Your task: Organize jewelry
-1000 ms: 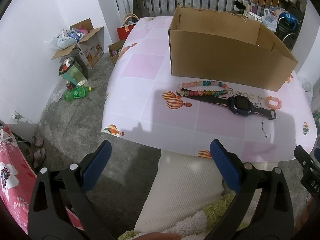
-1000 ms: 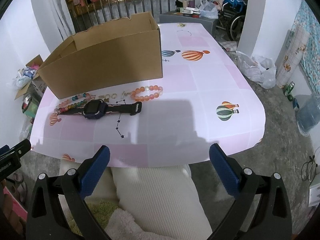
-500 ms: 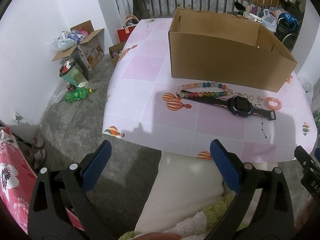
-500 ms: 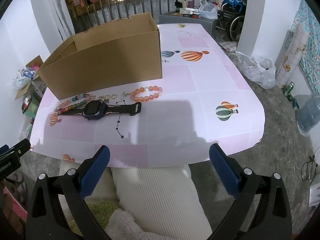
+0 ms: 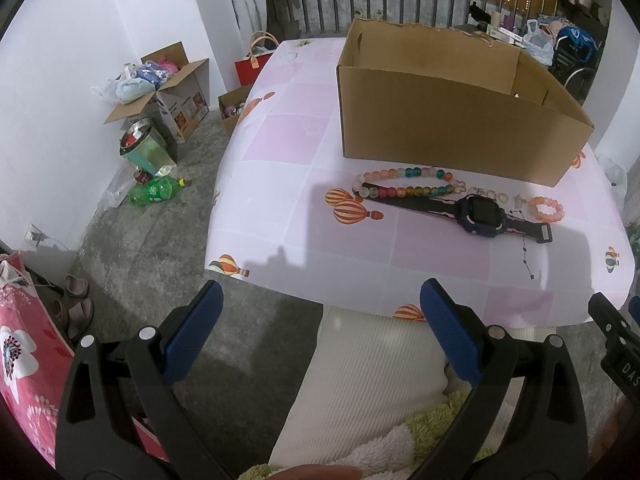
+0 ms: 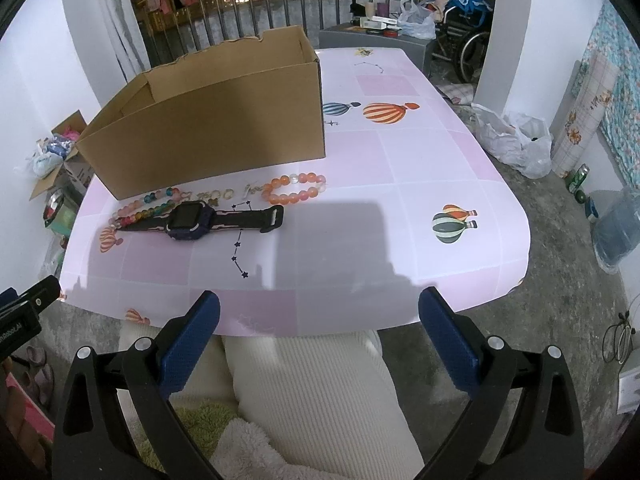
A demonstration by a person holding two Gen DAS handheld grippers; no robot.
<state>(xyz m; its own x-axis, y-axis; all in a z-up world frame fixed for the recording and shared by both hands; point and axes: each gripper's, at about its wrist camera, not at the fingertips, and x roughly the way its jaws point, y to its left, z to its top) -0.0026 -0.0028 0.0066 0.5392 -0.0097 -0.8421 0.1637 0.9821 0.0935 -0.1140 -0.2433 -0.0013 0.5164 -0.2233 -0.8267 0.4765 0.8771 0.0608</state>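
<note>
An open cardboard box (image 5: 452, 128) (image 6: 216, 132) stands on the pink-checked table (image 5: 288, 216) (image 6: 400, 160). In front of it lie a multicoloured bead string (image 5: 404, 184) (image 6: 146, 208), a dark smartwatch (image 5: 482, 216) (image 6: 190, 222), small rings and charms (image 5: 490, 196) (image 6: 224, 194), and an orange bead bracelet (image 5: 546, 209) (image 6: 296, 189). My left gripper (image 5: 320, 322) and right gripper (image 6: 320, 326) are both open and empty, held below the table's near edge over a person's white-trousered lap.
To the left on the concrete floor are open boxes with bags (image 5: 160, 84), a red bag (image 5: 252, 64), a green bottle (image 5: 156, 192) and slippers (image 5: 76, 300). To the right are white plastic bags (image 6: 516, 140), a wheelchair (image 6: 464, 44) and a blue water jug (image 6: 616, 232).
Both views have shifted very slightly; the jewelry, the box and both open grippers stay as they were.
</note>
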